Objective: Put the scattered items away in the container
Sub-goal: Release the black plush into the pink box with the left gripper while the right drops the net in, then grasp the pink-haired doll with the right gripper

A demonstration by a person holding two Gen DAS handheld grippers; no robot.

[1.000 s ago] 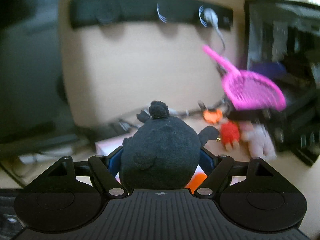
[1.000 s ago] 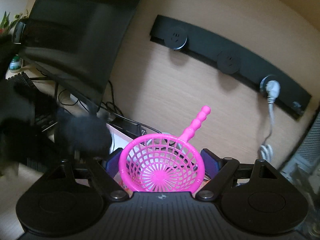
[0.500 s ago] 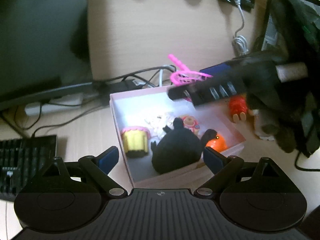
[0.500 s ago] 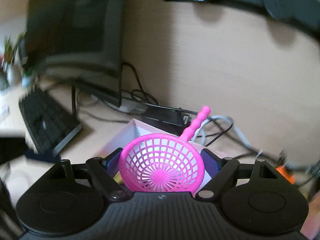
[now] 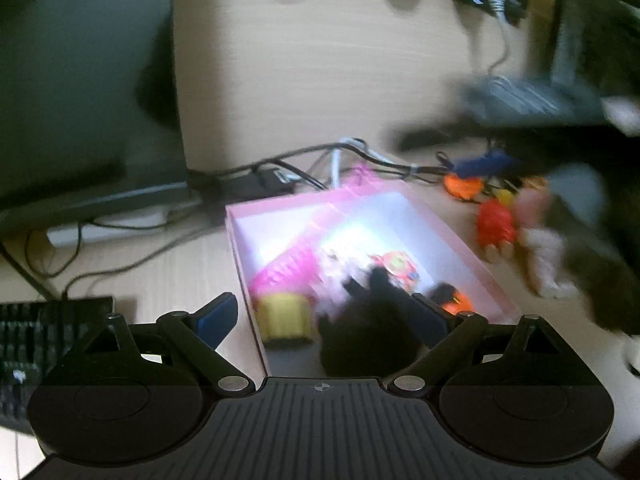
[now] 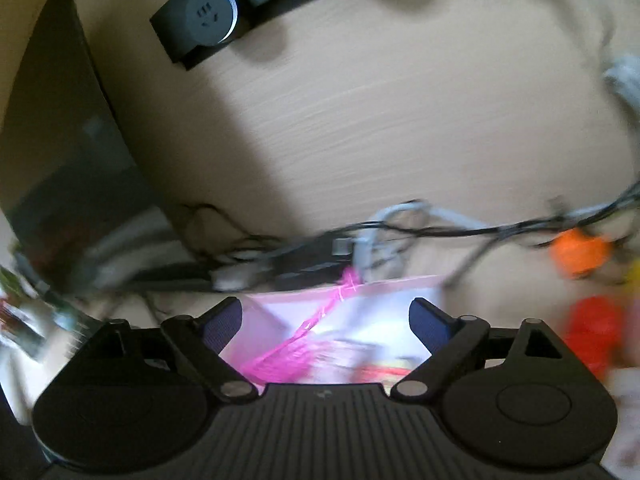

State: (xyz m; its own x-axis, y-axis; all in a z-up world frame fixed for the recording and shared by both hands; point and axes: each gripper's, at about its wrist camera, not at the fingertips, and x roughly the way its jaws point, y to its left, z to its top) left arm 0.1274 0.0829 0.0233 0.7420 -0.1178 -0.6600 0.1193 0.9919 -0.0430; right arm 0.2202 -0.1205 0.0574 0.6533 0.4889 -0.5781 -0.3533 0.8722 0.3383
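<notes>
Through my left wrist I am hovering my left claw [image 5: 326,316], spread wide and holding nothing, over the pink cardboard box [image 5: 452,236] where the fuzzy black plush [image 5: 368,340] is lying, while through my right wrist my right claw [image 6: 326,322] is gaping empty above the pink mesh scoop [image 6: 296,354], its handle angling up toward the far wall.

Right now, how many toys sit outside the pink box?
3: round orange toy by the cables, red toy right of the pink cardboard box, pale pink plush beside the red one. Blur may hide more.
</notes>
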